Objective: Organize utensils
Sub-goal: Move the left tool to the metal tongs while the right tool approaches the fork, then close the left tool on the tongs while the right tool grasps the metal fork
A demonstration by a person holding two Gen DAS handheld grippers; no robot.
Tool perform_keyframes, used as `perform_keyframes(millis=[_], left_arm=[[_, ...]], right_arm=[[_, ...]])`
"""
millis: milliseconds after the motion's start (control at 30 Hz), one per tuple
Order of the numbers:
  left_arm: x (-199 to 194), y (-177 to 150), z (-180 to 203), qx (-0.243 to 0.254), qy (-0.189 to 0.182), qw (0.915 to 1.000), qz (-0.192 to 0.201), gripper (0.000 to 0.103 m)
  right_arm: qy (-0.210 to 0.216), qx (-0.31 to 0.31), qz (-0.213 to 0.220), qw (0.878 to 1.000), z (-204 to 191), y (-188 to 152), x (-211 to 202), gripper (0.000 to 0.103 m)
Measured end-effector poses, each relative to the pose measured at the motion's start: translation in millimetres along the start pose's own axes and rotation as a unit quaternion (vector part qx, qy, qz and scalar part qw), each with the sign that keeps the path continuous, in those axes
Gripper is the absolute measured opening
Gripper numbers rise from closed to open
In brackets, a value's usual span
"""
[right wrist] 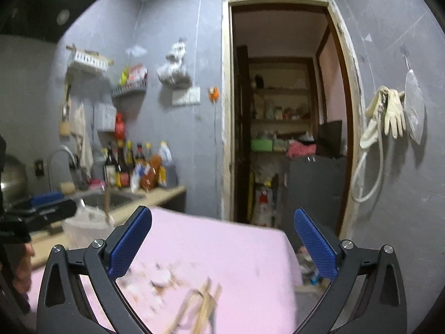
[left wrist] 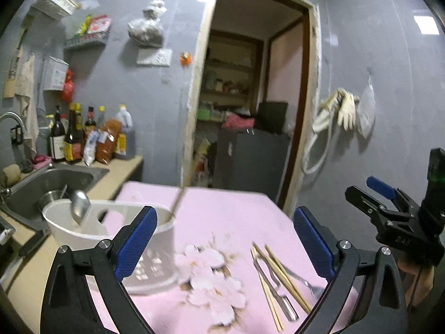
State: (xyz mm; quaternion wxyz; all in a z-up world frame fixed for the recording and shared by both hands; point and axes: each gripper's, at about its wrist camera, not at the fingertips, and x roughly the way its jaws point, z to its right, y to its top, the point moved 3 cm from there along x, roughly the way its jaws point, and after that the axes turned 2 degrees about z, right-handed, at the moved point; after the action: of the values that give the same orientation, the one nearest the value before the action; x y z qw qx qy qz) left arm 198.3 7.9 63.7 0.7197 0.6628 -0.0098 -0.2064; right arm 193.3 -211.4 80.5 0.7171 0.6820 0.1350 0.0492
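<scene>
Our left gripper (left wrist: 225,239) is spread wide, its two black, curved plastic arms ending in blue pads (left wrist: 136,239) with a fine knurled texture; nothing sits between them. Our right gripper (right wrist: 222,242) is built the same way and stands just as open and empty, hovering over the table (right wrist: 222,239).

Seen from the left wrist, the table carries a pink cloth (left wrist: 222,208) printed with pale blossoms. On it, just inside the right-hand pad, lies the loose pile of utensils: thin wooden chopsticks (left wrist: 286,275), at least three sticks that we can count, crossed with two shiny metal forks (left wrist: 274,286). From the right wrist the same pile (right wrist: 200,303) is too blurred to count.

Behind the left-hand pad stands a white plastic utensil holder (left wrist: 111,231), rounded, with cutouts in its wall. One metal spoon (left wrist: 79,206) stands in it bowl-up, and one thin stick-like handle (left wrist: 178,203) leans out of its other side.

Beyond the holder, a stainless steel sink (left wrist: 55,181) is set into a beige counter (left wrist: 122,172), with a row of glass and plastic bottles (left wrist: 75,136) at its back; their number blurs together. On the grey wall by the doorway hangs one pair of pale rubber gloves (left wrist: 345,108).
</scene>
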Motion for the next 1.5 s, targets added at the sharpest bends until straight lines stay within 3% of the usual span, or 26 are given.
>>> perform_keyframes(millis=[300, 533, 800, 867, 1067, 1200, 1500], left_arm=[[35, -49, 27, 0.003, -0.02, 0.9952, -0.096, 0.096], [60, -79, 38, 0.002, -0.038, 0.985, -0.168, 0.095], [97, -95, 37, -0.018, -0.072, 0.9654, -0.25, 0.065], [106, -99, 39, -0.016, -0.08, 0.9592, -0.271, 0.057], [126, -111, 50, 0.005, -0.093, 0.9454, -0.312, 0.048], [139, -121, 51, 0.01, -0.092, 0.9369, -0.337, 0.042], [158, -110, 44, -0.009, -0.092, 0.9319, -0.351, 0.033]], right_arm=[[-0.001, -0.006, -0.111, 0.994, 21, -52, 5, 0.099], [0.035, -0.008, -0.193, 0.981, 22, -86, 13, 0.077], [0.073, -0.014, -0.268, 0.96, 15, -111, 24, 0.05], [0.081, -0.014, -0.28, 0.956, 13, -116, 26, 0.045], [0.093, -0.039, -0.312, 0.945, 4, -128, 33, 0.035], [0.094, -0.044, -0.316, 0.943, 4, -131, 34, 0.033], [0.093, -0.044, -0.314, 0.944, 6, -131, 36, 0.028]])
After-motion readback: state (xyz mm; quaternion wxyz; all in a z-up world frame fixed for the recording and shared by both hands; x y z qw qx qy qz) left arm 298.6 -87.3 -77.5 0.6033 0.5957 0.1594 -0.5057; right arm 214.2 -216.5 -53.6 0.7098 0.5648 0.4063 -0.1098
